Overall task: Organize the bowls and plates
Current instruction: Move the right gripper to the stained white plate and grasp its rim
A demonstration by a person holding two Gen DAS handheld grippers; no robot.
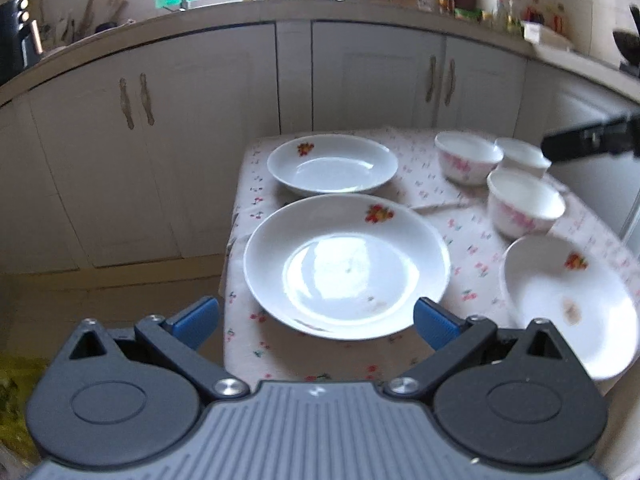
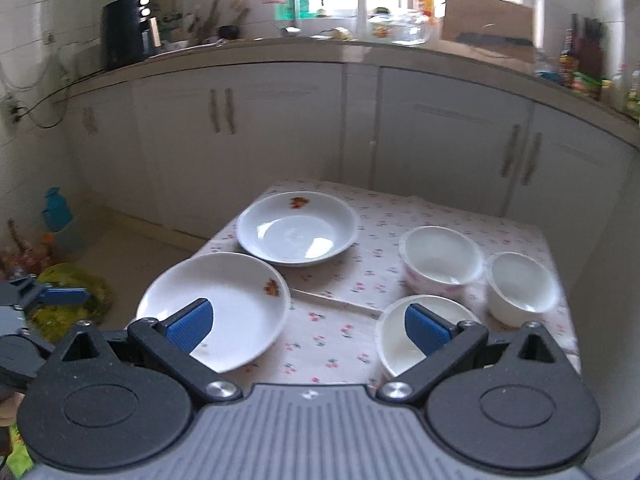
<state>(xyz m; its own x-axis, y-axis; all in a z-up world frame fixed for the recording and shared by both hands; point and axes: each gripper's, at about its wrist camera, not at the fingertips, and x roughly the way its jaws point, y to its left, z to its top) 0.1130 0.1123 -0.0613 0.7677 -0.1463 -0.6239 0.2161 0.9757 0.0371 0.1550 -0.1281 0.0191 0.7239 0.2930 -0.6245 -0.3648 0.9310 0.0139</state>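
Note:
Three white plates with a fruit print lie on a small table with a cherry-print cloth (image 1: 460, 232): a near plate (image 1: 346, 266), a far plate (image 1: 332, 164) and a right plate (image 1: 568, 304). Three white bowls with pink print stand at the right: (image 1: 468, 156), (image 1: 524, 202), (image 1: 522, 154). My left gripper (image 1: 316, 320) is open and empty, just before the near plate. My right gripper (image 2: 308, 326) is open and empty above the table's front, between the near plate (image 2: 216, 308) and the nearest bowl (image 2: 416, 334). The far plate (image 2: 298, 232) and two bowls (image 2: 440, 258), (image 2: 520, 286) lie beyond.
White kitchen cabinets (image 2: 280, 128) and a cluttered counter (image 2: 360, 44) run behind the table. A blue bottle (image 2: 58, 216) and a yellow-green bag (image 2: 72, 300) sit on the floor at the left. The right gripper's dark body (image 1: 592, 140) shows in the left wrist view.

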